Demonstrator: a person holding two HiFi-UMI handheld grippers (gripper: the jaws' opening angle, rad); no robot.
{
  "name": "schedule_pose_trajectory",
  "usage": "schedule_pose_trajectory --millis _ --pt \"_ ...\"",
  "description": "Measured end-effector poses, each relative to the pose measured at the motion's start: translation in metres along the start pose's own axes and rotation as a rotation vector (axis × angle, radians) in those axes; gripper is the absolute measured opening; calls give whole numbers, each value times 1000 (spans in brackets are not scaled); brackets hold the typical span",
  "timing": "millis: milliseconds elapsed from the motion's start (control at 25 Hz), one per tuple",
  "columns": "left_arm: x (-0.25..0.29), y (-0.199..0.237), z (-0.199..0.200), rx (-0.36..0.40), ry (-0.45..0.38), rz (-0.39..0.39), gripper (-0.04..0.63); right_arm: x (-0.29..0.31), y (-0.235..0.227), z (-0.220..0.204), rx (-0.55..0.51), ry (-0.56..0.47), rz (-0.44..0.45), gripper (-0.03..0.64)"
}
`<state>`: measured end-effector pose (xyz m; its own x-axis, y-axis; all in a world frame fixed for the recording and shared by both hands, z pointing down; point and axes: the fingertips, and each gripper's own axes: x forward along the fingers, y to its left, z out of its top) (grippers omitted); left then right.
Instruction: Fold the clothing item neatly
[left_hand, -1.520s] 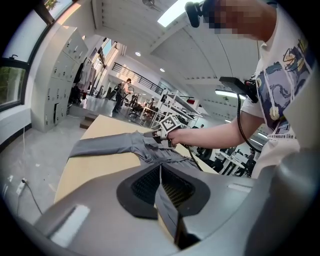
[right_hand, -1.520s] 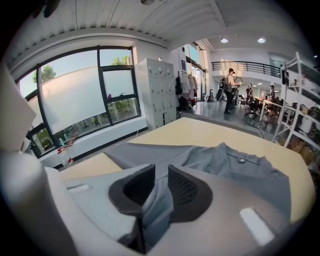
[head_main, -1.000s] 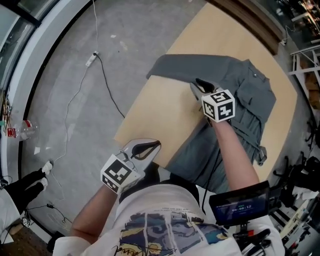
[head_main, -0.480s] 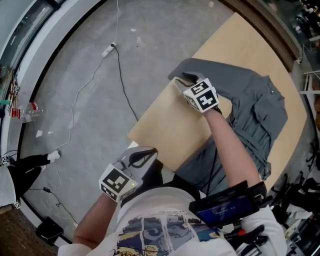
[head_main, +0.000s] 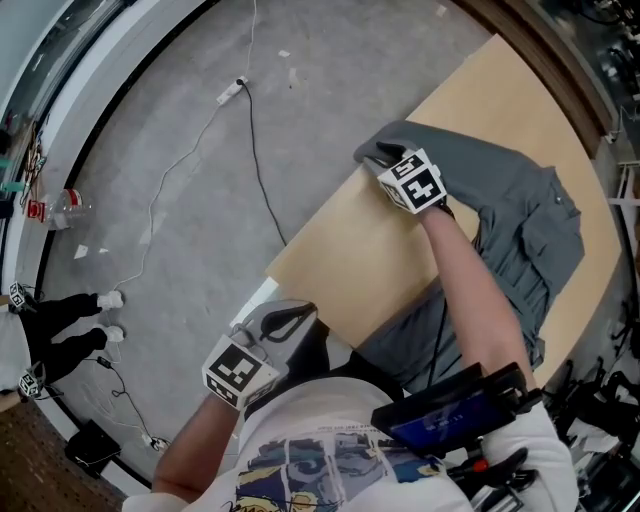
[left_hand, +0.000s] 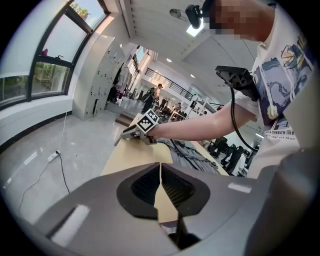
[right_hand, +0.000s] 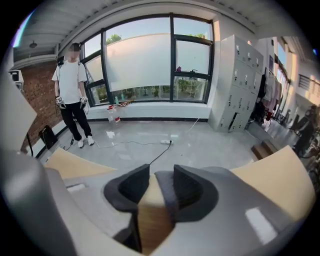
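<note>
Your right gripper (head_main: 378, 157), upper middle of the head view, is opening its jaws with a fold of the grey shirt (head_main: 520, 215) loose between them on the wooden table (head_main: 350, 270), while your left gripper (head_main: 292, 320) hangs clenched and empty at lower left

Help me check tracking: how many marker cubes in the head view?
2. One marker cube on the shut left gripper, beside the table's near edge; another on the right gripper, jaws opening around the grey garment's sleeve. None seems hidden.
</note>
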<state>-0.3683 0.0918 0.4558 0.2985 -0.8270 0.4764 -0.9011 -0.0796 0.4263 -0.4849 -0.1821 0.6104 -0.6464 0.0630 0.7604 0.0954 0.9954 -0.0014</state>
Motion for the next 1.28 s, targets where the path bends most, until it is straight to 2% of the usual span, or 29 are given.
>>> schedule_pose_trajectory --millis 40,200,360,480,680,920,1280 --pt "0 0 0 2 0 0 17 -1 -1 0 11 -14 -2 141" --pt "2 1 3 12 -2 0 16 -4 -10 -1 37 -49 -32 63" --pt "5 -1 6 7 8 -2 17 -5 -13 -3 33 -51 -52 27" --pt "5 -2 5 9 14 -3 17 -8 -15 -3 60 -64 -64 18" --pt "10 -5 11 13 4 -16 17 -23 -22 -2 179 -107 -65 18" --pt "21 -18 22 41 3 -52 17 -54 -35 4 248 -170 -79 17" --pt "49 -53 32 102 27 -130 16 -126 -73 -29 345 -225 -169 17"
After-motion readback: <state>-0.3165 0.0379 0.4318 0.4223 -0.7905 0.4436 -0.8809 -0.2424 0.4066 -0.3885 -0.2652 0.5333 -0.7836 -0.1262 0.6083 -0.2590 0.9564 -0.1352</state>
